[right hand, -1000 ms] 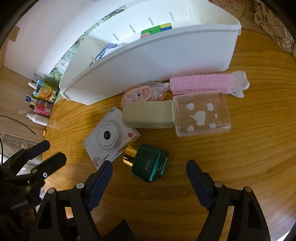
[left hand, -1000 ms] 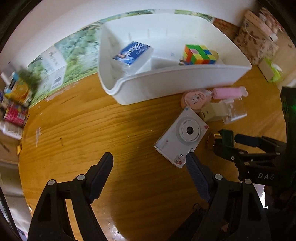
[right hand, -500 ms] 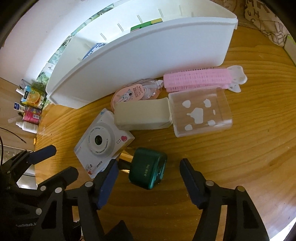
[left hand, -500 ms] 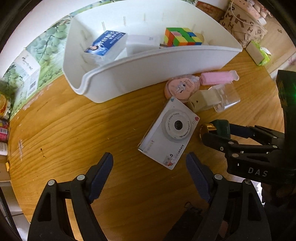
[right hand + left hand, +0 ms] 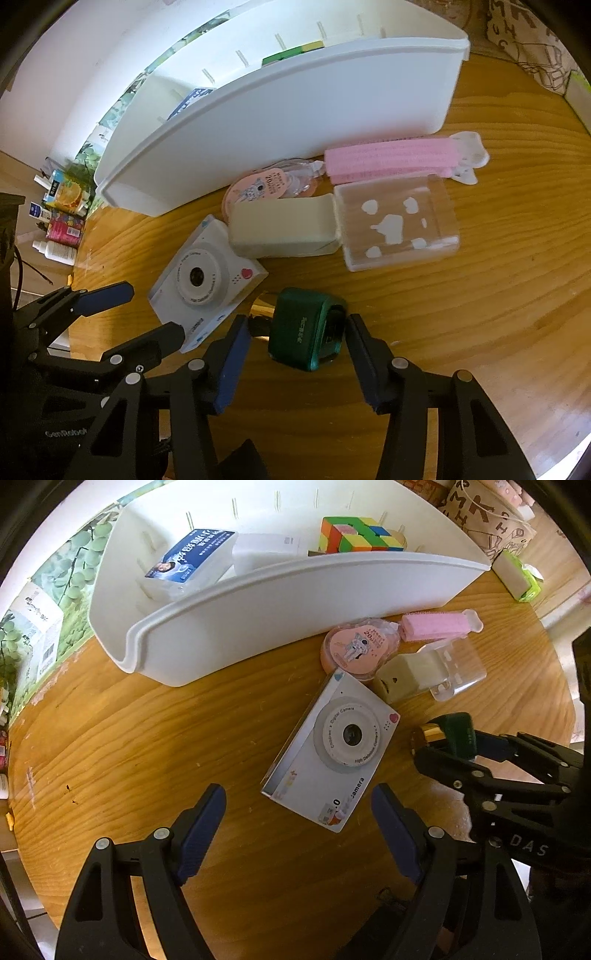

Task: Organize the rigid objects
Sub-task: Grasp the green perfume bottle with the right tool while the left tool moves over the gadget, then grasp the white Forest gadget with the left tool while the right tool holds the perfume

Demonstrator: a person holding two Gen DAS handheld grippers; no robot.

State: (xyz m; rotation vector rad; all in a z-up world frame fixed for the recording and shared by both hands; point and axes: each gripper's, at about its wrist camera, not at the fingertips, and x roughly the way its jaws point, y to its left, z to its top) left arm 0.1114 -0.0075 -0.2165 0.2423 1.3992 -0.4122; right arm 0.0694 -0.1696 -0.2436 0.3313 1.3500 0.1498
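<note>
Green bottle (image 5: pixel 308 330) w/ gold cap lies on its side on the wood table (image 5: pixel 498 314), between the fingers of the right gripper (image 5: pixel 295 332) — jaws have just been closing around it; right pad looks at or near the bottle's side, left pad has a gap, so not clamped yet. In the left wrist view the bottle (image 5: pixel 456 733) shows just past the right gripper's fingertips. Left gripper (image 5: pixel 297 812) points down over the table, fingers approx. half spread, nothing between the pads; the near corner of the white toy camera (image 5: pixel 332 753) sits just ahead of them. Camera lies flat, lens up, just left of the bottle. Beyond it — beige block (image 5: pixel 280 229) touching a clear plastic box (image 5: pixel 397 225), pink round tape dispenser (image 5: pixel 258 188), pink brush (image 5: pixel 391 158), all beside the front wall of the white bin (image 5: pixel 295 605). Inside the bin: blue-label box (image 5: pixel 188 555), white box (image 5: pixel 269 550), colour cube (image 5: pixel 358 535). Small bottles and cartons (image 5: pixel 61 218) at the table's far left edge.
</note>
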